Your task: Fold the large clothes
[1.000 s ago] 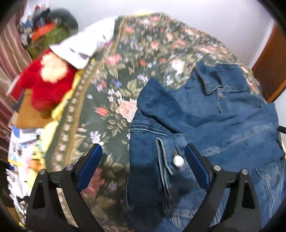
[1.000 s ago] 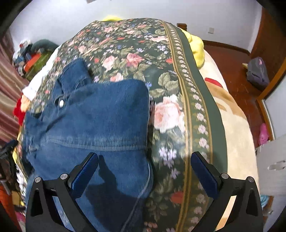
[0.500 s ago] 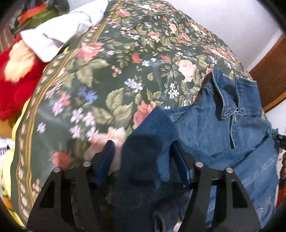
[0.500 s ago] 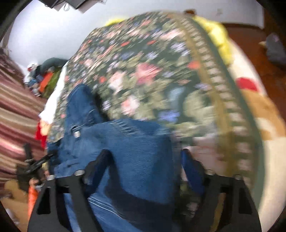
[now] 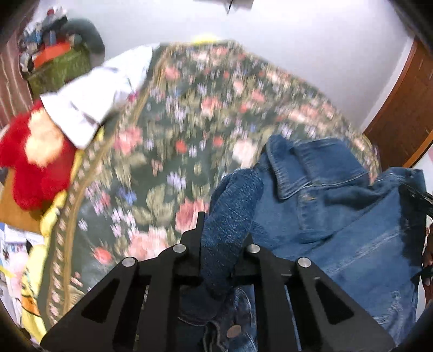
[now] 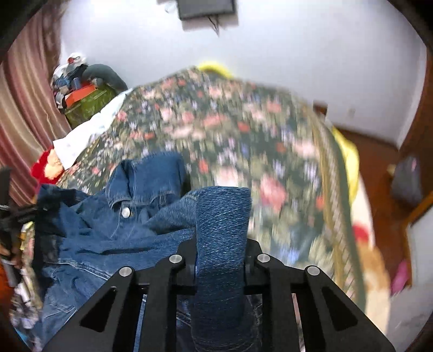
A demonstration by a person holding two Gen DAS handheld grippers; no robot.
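Two grippers each pinch a fold of the same denim jacket (image 5: 338, 216). The left gripper (image 5: 222, 251) has its jaws drawn in tight on a rolled ridge of dark denim that stands up between them, and the right gripper (image 6: 220, 260) is clamped the same way on a broad band of the cloth. The jacket (image 6: 108, 238) hangs bunched between them above the bed, collar up, its lower part sagging toward the cameras.

Beyond the jacket's collar the floral bedspread (image 5: 167, 168) runs bare toward the white wall (image 5: 297, 54), giving open room on the far side. To the left of the jacket in the left wrist view, the bedspread's gold border meets a white cloth (image 5: 97, 97) and a red plush toy (image 5: 35, 159) at the bed's edge. To the jacket's right, a brown wooden door (image 5: 400, 116) stands close by.

The right wrist view alone shows the jacket's metal button (image 6: 125, 212) below the collar, the bed's other edge with yellow bedding (image 6: 349, 162), and a wooden floor (image 6: 379, 176) past it carrying a grey bag (image 6: 407, 180). It also shows a dark screen (image 6: 207, 8) high on the wall and a striped curtain (image 6: 24, 108). Both views are blurred over the bedspread.
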